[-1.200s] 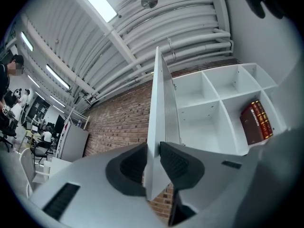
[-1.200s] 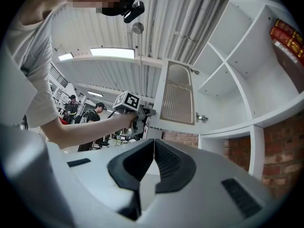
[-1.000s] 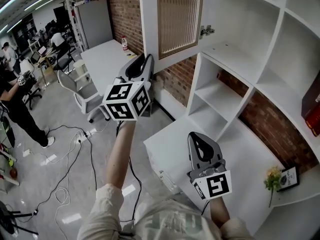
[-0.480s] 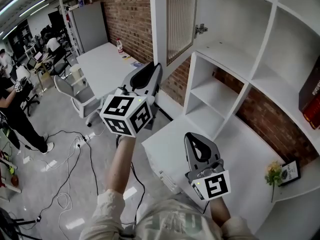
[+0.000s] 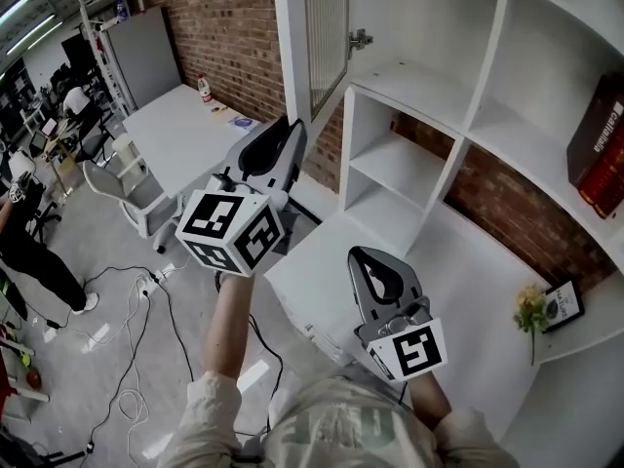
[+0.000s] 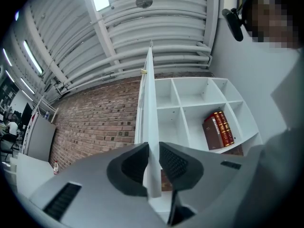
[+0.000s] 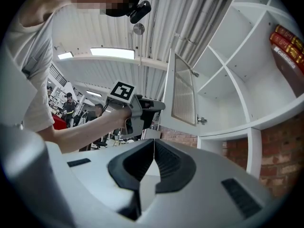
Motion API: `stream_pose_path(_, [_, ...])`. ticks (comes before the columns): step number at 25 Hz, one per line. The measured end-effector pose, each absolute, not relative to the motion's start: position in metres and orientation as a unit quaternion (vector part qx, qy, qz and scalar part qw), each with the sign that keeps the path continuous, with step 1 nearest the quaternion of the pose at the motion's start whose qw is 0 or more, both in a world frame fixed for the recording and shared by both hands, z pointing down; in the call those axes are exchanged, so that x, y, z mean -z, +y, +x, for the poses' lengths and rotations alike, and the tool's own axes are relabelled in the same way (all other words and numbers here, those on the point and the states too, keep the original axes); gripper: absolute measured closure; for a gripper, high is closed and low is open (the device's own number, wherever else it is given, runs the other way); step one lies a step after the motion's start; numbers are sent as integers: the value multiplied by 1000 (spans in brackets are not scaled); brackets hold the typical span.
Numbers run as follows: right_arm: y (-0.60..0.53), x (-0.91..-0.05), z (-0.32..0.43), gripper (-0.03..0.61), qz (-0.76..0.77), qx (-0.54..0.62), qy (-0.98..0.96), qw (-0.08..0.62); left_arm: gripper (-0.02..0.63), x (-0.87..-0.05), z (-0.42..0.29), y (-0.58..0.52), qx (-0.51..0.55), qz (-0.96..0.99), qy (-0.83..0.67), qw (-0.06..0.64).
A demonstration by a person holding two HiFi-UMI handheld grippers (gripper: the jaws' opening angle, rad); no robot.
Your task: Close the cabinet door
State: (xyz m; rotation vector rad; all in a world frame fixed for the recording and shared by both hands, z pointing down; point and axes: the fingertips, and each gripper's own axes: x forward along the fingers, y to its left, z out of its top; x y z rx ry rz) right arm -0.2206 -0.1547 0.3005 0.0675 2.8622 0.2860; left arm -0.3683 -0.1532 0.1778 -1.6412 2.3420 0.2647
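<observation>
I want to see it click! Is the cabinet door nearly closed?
Not yet. Done: the left gripper has its fingers clamped on the cabinet door. In hand: that door, standing out from the shelves. Left: swing it flat against them, let go. The right gripper is shut, empty.

1. Cabinet door [image 5: 327, 37]: the head view's top edge cuts off its upper part. In the left gripper view I see it edge-on only, its slatted face out of sight.
2. Red books [image 5: 597, 149]: cropped at the right edge, and I cannot read the spine print.
3. Framed card [image 5: 564, 305]: its print is too small for me to read.
4. Bystander [image 5: 29, 252]: cut off by the left edge.
</observation>
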Motion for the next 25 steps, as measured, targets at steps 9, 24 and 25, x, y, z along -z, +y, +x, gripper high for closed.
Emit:
stream_pose_path(9, [-160,-306,-211,561,5,-93,988,124,534,-178,-357,-165,-90,-591,791,131])
stream_pose_path(24, [-191,-313,-180,561,-63,-81,989,111,520,-177,-323,-199,-94,-610,772,151])
stream_pose_path(25, [-191,-313,-178,561,-65,-82,988,111,520,-177,-321,-203,-93,-612,771,151])
